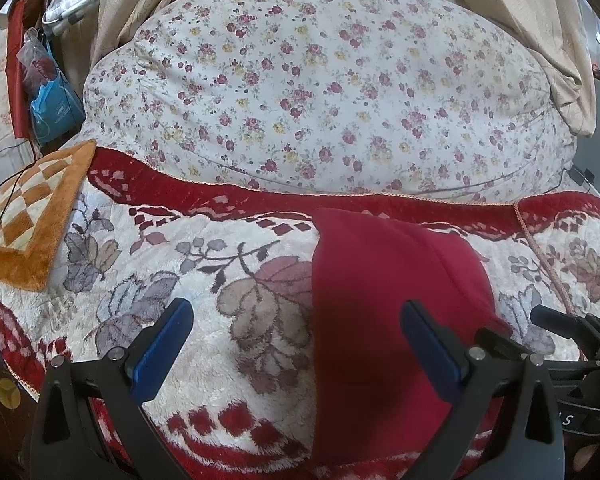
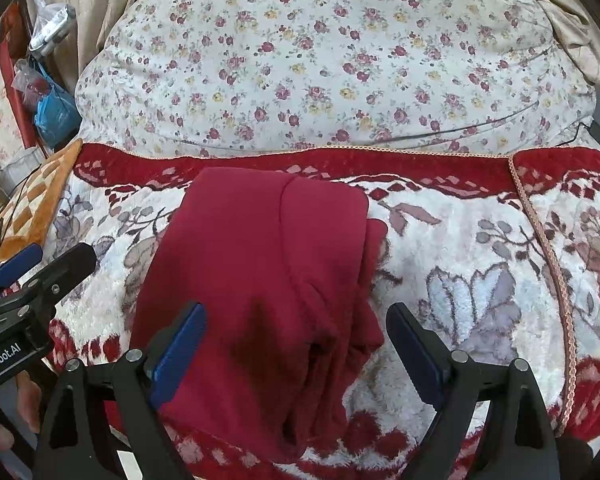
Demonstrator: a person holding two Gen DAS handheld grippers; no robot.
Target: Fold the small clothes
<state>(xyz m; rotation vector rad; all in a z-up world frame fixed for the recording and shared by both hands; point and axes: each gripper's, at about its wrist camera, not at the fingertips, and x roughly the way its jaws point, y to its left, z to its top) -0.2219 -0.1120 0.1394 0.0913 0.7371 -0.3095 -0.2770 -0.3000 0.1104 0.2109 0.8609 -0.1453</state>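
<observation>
Left gripper (image 1: 296, 354) wide open, empty, hovering over blanket (image 1: 204, 332); red garment (image 1: 384, 320) lies under its right finger, long axis running away from the cameras. Right gripper (image 2: 296, 354) also wide, empty, straddling the garment's bunched near end, so right is nearer. Only legible text: "enRobot.AI" on left gripper's body.

Open fleecy blanket (image 1: 204, 320) left of the folded red garment (image 1: 380, 320), and right of it (image 2: 480, 280) too; both grippers could pass there. Blocking: floral quilt mound (image 1: 320, 80) along the far side, orange checkered mat (image 1: 32, 216) at far left, black cable (image 2: 500, 122) across the quilt's base.
</observation>
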